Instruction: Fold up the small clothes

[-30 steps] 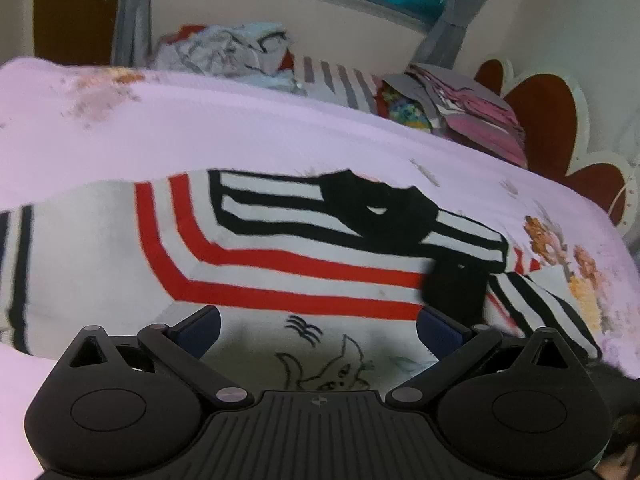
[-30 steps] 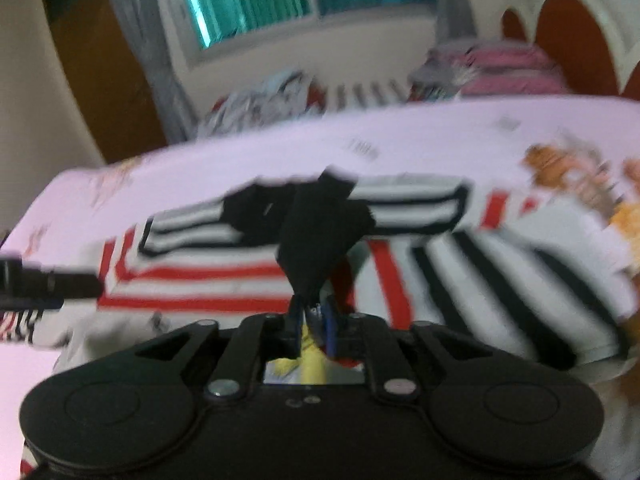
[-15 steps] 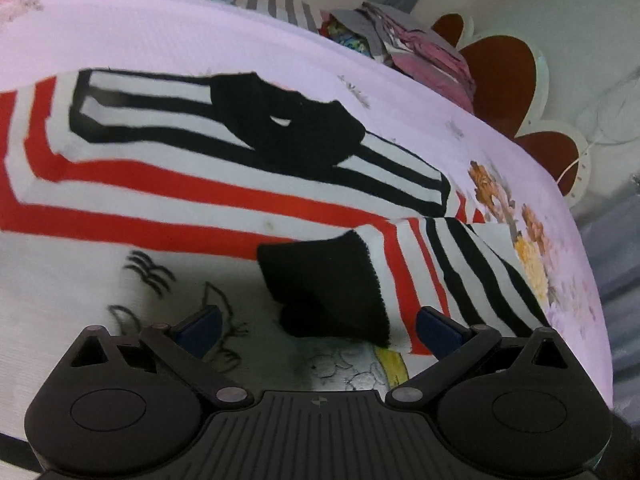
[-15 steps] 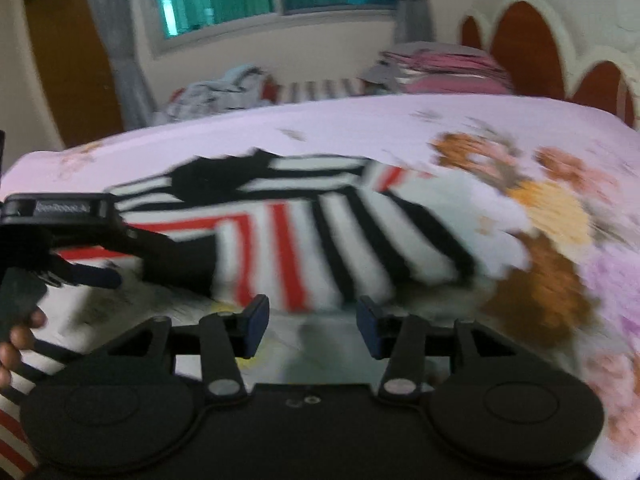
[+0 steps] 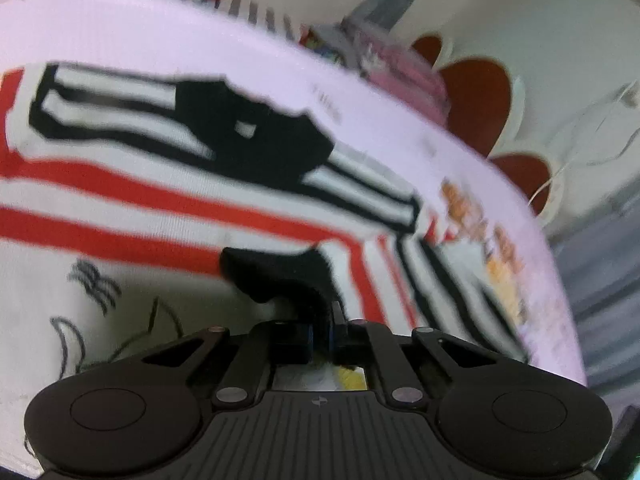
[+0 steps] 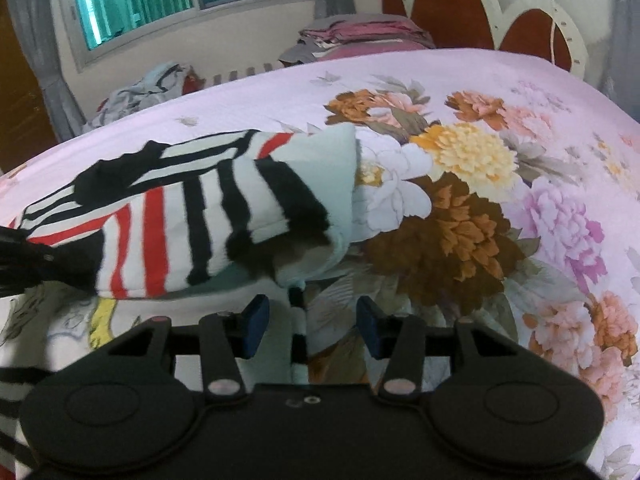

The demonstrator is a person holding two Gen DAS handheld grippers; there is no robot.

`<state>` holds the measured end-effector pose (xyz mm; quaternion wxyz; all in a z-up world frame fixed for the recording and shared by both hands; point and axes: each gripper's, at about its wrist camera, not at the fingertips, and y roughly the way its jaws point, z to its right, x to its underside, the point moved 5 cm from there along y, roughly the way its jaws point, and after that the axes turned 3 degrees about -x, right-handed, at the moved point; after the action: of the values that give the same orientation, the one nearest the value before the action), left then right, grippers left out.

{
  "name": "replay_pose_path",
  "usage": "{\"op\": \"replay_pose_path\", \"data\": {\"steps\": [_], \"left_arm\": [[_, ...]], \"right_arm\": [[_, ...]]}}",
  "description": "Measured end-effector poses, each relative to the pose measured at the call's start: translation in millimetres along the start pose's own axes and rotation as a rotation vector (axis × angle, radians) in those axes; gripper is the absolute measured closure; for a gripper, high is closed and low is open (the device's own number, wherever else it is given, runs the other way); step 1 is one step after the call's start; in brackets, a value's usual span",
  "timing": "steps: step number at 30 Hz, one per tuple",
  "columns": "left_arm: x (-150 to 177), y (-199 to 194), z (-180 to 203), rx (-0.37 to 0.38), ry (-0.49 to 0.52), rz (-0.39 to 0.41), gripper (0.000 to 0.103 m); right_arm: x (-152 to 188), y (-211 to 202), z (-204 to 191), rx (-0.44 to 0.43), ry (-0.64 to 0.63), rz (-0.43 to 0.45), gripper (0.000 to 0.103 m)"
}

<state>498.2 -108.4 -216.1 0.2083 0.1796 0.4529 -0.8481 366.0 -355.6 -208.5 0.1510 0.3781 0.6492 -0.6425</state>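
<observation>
A small white sweater (image 5: 132, 216) with red and black stripes and a black collar lies flat on the bed. Its right sleeve (image 6: 224, 216) is folded in across the body. My left gripper (image 5: 320, 334) is shut on the sleeve's black cuff (image 5: 280, 280) and holds it just above the sweater's front. My right gripper (image 6: 312, 322) is open and empty, low over the sweater's right edge, with the folded sleeve just beyond its fingertips. The left gripper also shows at the left edge of the right wrist view (image 6: 20, 268).
The bed has a pink floral sheet (image 6: 500, 184). A red and white scalloped headboard (image 6: 480, 20) stands at the right. Folded pink and grey bedding (image 6: 360, 36) and a heap of clothes (image 6: 148, 92) lie beyond the bed's far edge, under a window.
My right gripper let go of the black cuff, opened and drew back to the right. My left gripper moved in over the folded sleeve and shut on the cuff.
</observation>
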Motion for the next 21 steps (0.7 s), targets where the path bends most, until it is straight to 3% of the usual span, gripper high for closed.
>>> {"op": "replay_pose_path", "data": {"steps": [5,9,15,21], "left_arm": [[-29.0,-37.6,-1.1,0.044,-0.005,0.113,0.097],[-44.7,-64.1,-28.2,-0.006,0.003,0.173,0.097],[-43.4,-60.8,-81.3,-0.142,-0.022,0.157,0.097],[-23.3,-29.1,-94.0,-0.198,-0.011,0.089,0.097]], "right_arm": [[-4.6,10.0,-5.6,-0.01,-0.004,-0.004,0.058],[-10.0,16.6,-15.7,-0.035,-0.011,-0.009,0.077],[-12.9,19.5,-27.2,-0.033,-0.041,-0.006,0.084],[-4.2,19.6,-13.7,-0.011,-0.007,-0.024,0.088]]}}
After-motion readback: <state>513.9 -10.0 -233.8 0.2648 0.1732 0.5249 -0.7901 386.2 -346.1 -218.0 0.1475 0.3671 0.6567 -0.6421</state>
